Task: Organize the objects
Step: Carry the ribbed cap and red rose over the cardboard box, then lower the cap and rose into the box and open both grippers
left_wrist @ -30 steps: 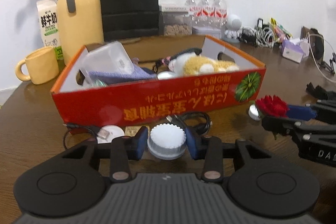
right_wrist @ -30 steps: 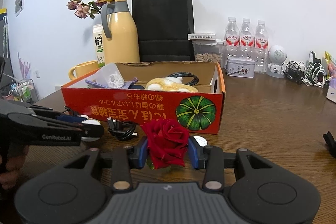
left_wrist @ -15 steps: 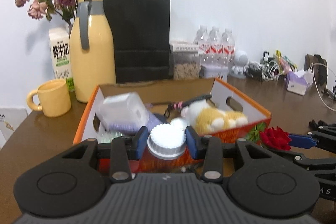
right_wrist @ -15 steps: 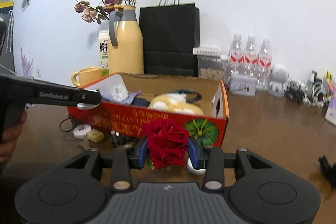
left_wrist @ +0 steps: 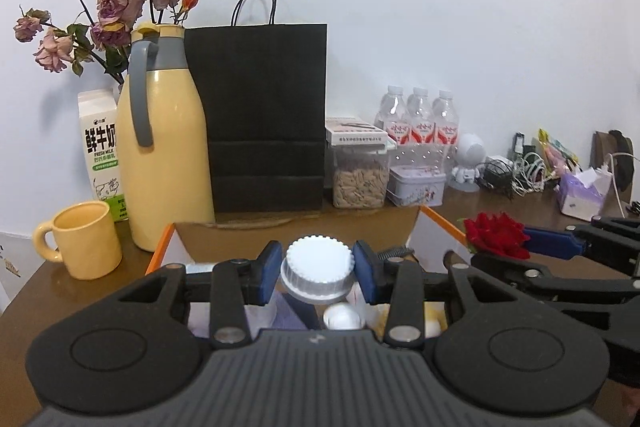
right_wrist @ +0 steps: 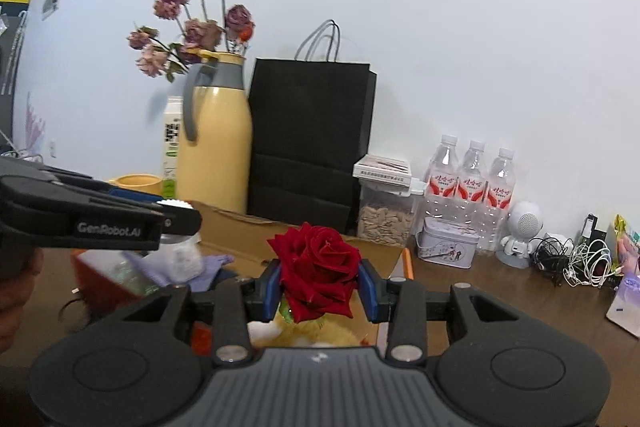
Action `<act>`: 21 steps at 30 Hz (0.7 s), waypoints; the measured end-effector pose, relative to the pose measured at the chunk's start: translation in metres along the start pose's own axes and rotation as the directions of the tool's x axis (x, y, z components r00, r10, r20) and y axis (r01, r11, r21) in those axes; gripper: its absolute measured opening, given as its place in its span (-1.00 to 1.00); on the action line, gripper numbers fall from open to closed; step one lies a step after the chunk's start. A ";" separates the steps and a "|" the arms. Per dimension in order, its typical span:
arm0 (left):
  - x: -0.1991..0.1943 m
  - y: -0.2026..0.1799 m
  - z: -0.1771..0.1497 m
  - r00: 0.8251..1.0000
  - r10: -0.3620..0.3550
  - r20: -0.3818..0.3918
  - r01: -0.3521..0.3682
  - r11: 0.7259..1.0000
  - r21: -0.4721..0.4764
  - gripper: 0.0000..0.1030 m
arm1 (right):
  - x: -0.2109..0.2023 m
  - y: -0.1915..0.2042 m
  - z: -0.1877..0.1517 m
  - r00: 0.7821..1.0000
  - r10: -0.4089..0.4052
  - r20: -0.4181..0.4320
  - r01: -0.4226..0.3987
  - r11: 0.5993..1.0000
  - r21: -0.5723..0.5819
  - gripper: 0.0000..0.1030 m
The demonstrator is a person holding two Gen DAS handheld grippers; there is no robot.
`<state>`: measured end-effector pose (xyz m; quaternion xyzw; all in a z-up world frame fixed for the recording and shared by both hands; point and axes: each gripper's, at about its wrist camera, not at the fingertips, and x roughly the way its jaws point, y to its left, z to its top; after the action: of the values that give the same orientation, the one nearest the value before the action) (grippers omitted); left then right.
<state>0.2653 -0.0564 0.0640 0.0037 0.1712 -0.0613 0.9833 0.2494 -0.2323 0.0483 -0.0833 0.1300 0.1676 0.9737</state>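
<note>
In the left wrist view, the left gripper (left_wrist: pixel 318 273) clamps a white ribbed cap (left_wrist: pixel 318 267) between its blue pads, the cap sitting on a small bottle whose body is mostly hidden below. The cap hangs over the open box (left_wrist: pixel 430 223), whose orange rim and brown back wall show just behind it; inside, low in the frame, a white round thing and some purple and yellow items peek out, too hidden to name. At the right, the right gripper (left_wrist: pixel 500 241) reaches in sideways with a red rose (left_wrist: pixel 496 235) pinched in it, near the box's right corner. Behind the box stand a yellow mug (left_wrist: pixel 86 239), a yellow jug (left_wrist: pixel 164 147) with dried flowers, a milk carton (left_wrist: pixel 100 155), a black bag (left_wrist: pixel 264 119), a seed jar (left_wrist: pixel 360 175), a tin (left_wrist: pixel 418 183) and three water bottles (left_wrist: pixel 420 125) on the brown table (left_wrist: pixel 80 299). In the right wrist view, the right gripper (right_wrist: pixel 318 285) is closed narrowly on the rose (right_wrist: pixel 318 263), which stands upright between the pads, above the box (right_wrist: pixel 406 259) and a yellow plush thing inside it. The left gripper (right_wrist: pixel 176 219) comes in from the left, the white cap (right_wrist: pixel 174 203) just showing at its tip, over the box's blurred left part. Part of a hand (right_wrist: pixel 16 287) shows at the left edge.
</note>
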 end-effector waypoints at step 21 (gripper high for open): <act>0.045 0.003 -0.010 1.000 0.000 -0.018 0.000 1.000 -0.024 1.00 | 0.077 -0.021 -0.020 0.993 -0.016 -0.115 0.026 0.996 0.086 0.85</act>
<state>0.3040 -0.0586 0.0390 -0.0077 0.1809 -0.0591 0.9817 0.3227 -0.2324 0.0102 -0.0513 0.1918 0.1462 0.9691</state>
